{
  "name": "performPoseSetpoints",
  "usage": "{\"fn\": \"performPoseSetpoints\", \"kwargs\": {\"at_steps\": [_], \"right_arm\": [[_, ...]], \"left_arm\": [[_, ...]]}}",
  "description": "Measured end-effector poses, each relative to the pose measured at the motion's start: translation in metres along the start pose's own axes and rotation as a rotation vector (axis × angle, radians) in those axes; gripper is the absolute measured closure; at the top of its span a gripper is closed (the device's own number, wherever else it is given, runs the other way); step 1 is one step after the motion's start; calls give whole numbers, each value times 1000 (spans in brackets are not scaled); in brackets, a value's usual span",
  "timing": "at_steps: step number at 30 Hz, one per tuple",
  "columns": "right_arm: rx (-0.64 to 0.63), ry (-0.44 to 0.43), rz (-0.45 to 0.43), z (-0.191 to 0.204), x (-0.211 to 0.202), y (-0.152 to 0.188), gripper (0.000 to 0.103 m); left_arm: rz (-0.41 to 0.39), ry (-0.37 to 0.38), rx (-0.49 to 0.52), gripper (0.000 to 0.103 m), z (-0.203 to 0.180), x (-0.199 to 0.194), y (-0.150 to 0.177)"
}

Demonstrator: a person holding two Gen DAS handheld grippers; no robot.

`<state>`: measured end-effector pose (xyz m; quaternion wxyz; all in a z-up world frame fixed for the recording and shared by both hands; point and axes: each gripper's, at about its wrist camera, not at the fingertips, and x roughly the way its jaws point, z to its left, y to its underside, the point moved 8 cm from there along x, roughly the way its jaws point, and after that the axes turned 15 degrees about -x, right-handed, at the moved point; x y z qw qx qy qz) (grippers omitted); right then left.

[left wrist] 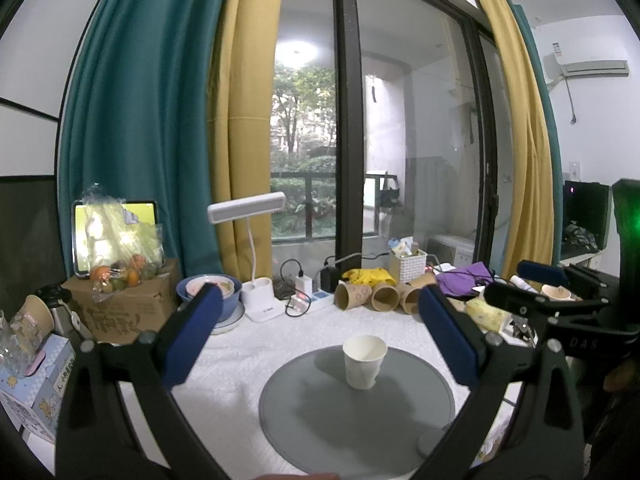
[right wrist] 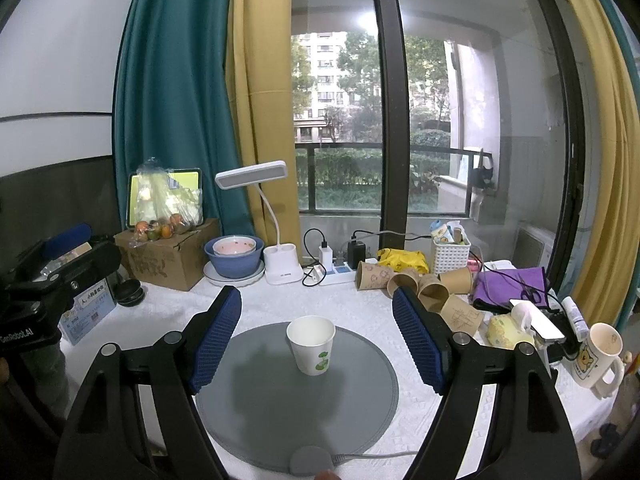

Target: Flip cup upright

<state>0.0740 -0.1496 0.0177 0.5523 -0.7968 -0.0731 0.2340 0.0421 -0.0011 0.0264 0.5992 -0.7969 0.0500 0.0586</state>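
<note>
While both grippers hang spread wide and empty, standing mouth-up on round grey mat [right wrist: 280, 400] at mid-surface: white paper cup [right wrist: 311, 345], dead ahead of right gripper [right wrist: 316, 338], slightly right of left gripper [left wrist: 320, 336].

The cup [right wrist: 311, 344] stands upright on the round mat [right wrist: 256, 408], toward the mat's far side, and the mat lies on the table [right wrist: 352, 308]. Behind the mat, along the table's far edge by the window, stand from left to right a cardboard box [right wrist: 166, 258] with a bag of fruit [right wrist: 168, 208] on it, stacked bowls [right wrist: 234, 258], a desk lamp [right wrist: 280, 268], a power strip [right wrist: 340, 270], several paper cups lying on their sides [right wrist: 416, 284] and a basket [right wrist: 451, 256]. Right of the mat, near the table's edge, stands a mug [right wrist: 600, 356]; each gripper's fingers flank the cup without touching it, the left gripper [left wrist: 320, 308] and the right gripper [right wrist: 316, 306] both spread wide.
</note>
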Motion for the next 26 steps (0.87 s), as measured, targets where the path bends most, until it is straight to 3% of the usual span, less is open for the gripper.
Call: {"fn": "performPoseSetpoints", "kwargs": {"at_steps": [26], "right_arm": [[-3,0,4,-1,-1,2,22]], "left_arm": [[6,31,3,4,-4,0,8]]}}
